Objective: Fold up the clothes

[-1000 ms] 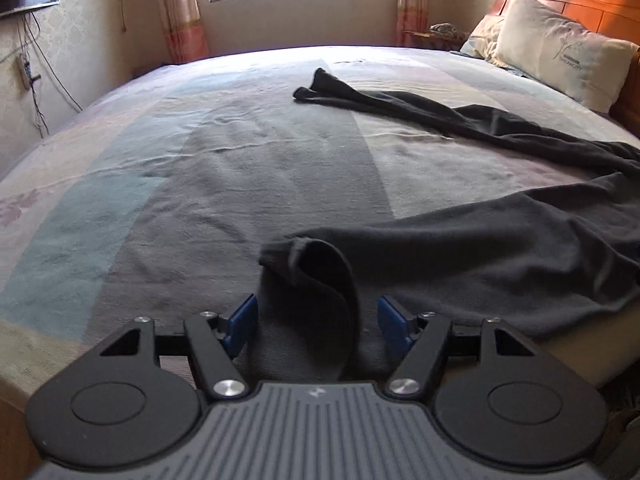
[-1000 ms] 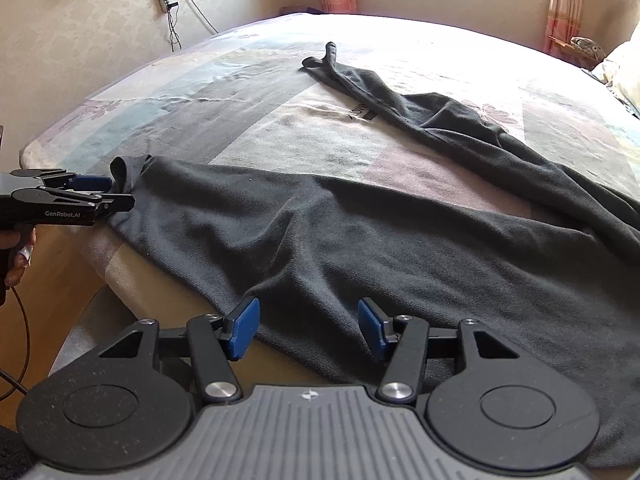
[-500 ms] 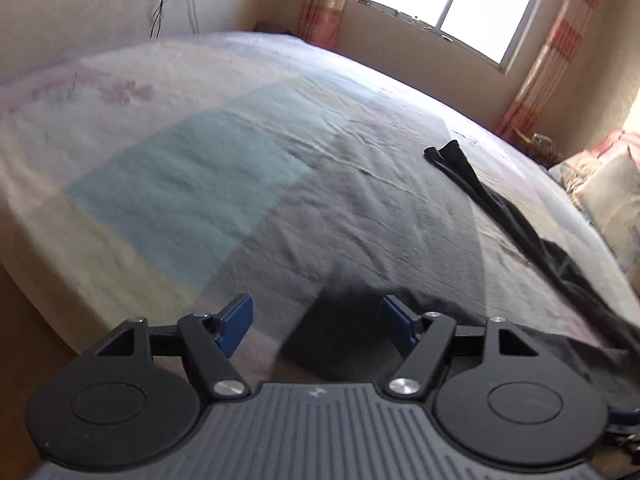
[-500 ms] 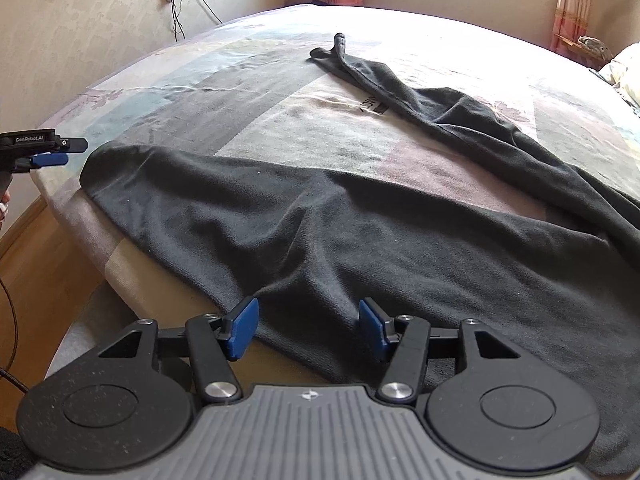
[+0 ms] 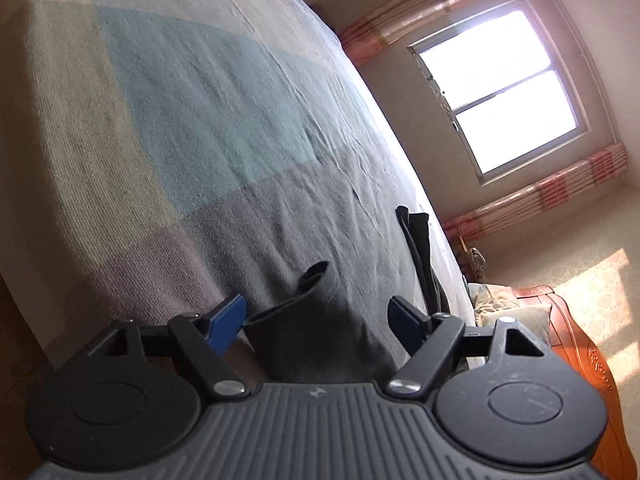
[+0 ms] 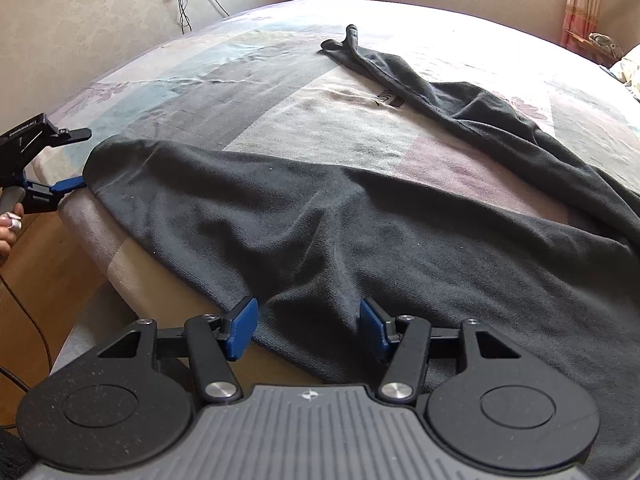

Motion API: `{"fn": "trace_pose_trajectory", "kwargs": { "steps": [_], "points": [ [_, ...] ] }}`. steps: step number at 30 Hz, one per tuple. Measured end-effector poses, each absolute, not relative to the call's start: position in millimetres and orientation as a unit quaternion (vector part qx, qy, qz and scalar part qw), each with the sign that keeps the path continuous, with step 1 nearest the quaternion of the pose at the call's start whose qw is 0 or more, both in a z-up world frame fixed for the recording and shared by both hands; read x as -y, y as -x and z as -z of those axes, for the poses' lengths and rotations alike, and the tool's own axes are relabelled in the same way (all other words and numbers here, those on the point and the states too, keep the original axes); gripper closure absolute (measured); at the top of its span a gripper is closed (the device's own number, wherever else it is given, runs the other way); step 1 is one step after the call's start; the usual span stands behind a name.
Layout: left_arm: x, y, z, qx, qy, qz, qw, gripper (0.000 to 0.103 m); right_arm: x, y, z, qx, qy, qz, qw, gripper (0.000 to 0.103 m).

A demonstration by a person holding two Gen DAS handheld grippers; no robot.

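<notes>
2 open grippers, left (image 5: 318,322) and right (image 6: 307,328), hold nothing above the dark garment (image 6: 360,220) on a patchwork bedspread (image 5: 180,120) near a window (image 5: 504,88).

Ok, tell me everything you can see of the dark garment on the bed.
The dark garment is charcoal, fleece-like, spread rumpled across the patchwork bedspread, its near edge draped over the bed's side. One long narrow part stretches toward the far side, ending in a curled tip. The left gripper is at its left end; the right gripper straddles the near edge, open.

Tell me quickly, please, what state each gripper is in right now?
Left gripper: open, dark garment cuff between its fingers, ungripped.
Right gripper: open, straddling the garment's hem.
</notes>
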State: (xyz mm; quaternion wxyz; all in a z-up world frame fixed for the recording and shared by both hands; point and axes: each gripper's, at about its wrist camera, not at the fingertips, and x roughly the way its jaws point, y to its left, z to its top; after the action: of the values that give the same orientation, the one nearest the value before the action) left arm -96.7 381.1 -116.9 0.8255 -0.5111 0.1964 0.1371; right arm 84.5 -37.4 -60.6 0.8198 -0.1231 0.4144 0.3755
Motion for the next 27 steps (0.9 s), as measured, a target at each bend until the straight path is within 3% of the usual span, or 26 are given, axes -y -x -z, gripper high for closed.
{"fn": "trace_pose_trajectory", "kwargs": {
  "steps": [10,16,23,24,26,27],
  "points": [
    [-385,102,142,-0.153,0.596,-0.092,0.783,0.025,44,-88,62,-0.421,0.106,-0.371,0.821,0.041],
    [-382,76,122,-0.203,0.53,-0.108,0.816,0.024,42,-85,61,-0.416,0.108,-0.372,0.823,0.04],
    [-367,86,126,-0.189,0.524,-0.09,0.826,0.026,49,-86,54,-0.409,0.101,-0.363,0.831,0.04],
    [-370,85,125,-0.194,0.524,-0.094,0.824,0.027,49,-86,54,-0.41,0.099,-0.364,0.831,0.04],
    [-374,80,121,-0.215,0.51,-0.112,0.825,0.047,48,-86,55,-0.41,0.1,-0.365,0.83,0.04],
    [-374,77,120,-0.23,0.501,-0.119,0.826,0.068,47,-85,55,-0.408,0.102,-0.366,0.83,0.04]
  ]
}}
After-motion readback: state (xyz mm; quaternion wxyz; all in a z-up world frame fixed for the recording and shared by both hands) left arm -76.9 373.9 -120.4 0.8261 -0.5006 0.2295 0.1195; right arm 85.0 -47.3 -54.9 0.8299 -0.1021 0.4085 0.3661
